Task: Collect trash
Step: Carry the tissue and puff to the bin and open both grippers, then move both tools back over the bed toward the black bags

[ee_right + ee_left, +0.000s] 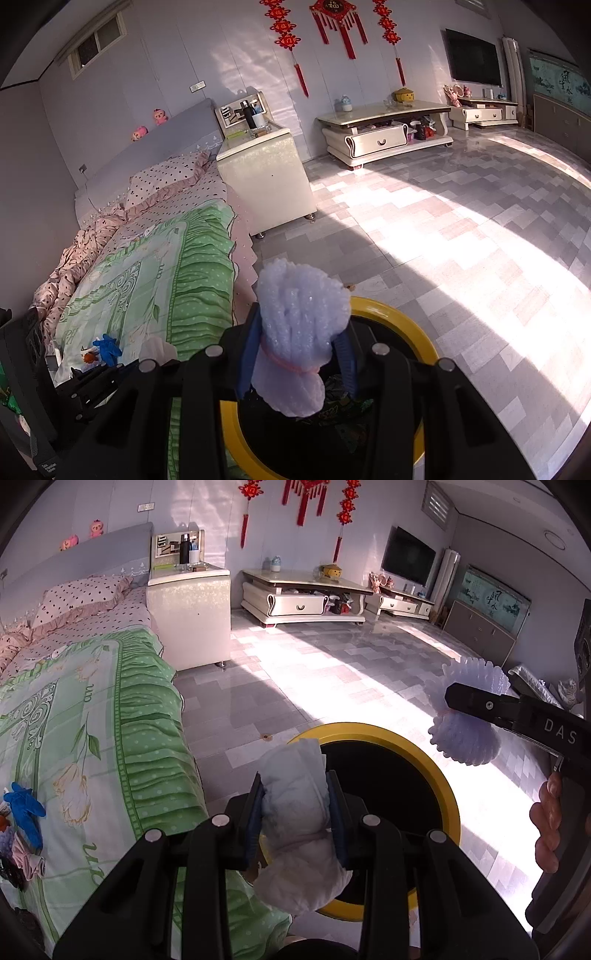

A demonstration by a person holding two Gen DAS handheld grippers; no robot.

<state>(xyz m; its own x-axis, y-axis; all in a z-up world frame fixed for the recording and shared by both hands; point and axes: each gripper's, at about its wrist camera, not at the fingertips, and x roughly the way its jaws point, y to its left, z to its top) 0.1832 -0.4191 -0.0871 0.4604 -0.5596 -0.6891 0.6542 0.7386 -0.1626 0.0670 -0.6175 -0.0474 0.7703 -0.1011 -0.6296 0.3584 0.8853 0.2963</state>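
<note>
My left gripper (295,812) is shut on a rolled white diaper (295,823) and holds it over the near rim of a yellow-rimmed trash bin (439,768) on the floor beside the bed. My right gripper (299,350) is shut on a pale purple foam fruit net (299,317) and holds it above the same bin (406,321). In the left wrist view the right gripper (458,709) and its foam net (465,738) hang to the right of the bin. Printed wrappers lie inside the bin (332,413).
A bed with a green quilt (92,738) lies on the left. On it are a blue glove (26,812) and small scraps (22,856). A white bedside cabinet (188,613) and a TV stand (303,598) stand behind. The tiled floor (332,672) spreads to the right.
</note>
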